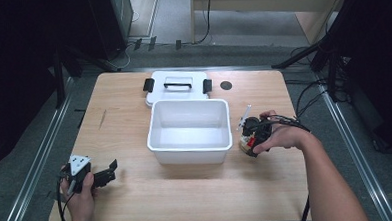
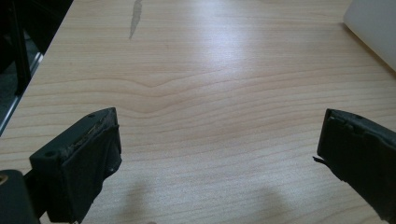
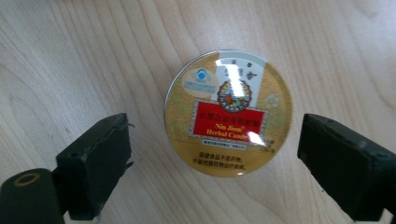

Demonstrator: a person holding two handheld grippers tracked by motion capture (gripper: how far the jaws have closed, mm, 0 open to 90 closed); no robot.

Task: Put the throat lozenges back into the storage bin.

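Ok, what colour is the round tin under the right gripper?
The round tin is gold with a red label panel and a white patch on top, clearest in the right gripper view.

- One white tub [image 1: 190,147]
- One white lid [image 1: 177,86] with black clips
- One round candy tin [image 3: 228,113]
- Two hand-held grippers: left gripper [image 1: 106,174], right gripper [image 1: 249,138]
- One wooden table [image 1: 120,139]

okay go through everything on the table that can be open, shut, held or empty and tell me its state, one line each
White bin: lid off, looks empty.
Bin lid: lying flat on the table behind the bin, handle up.
Candy tin: closed, flat on the table, label up, not gripped.
Left gripper: open, over bare wood.
Right gripper: open, jaws either side of the tin without touching it.
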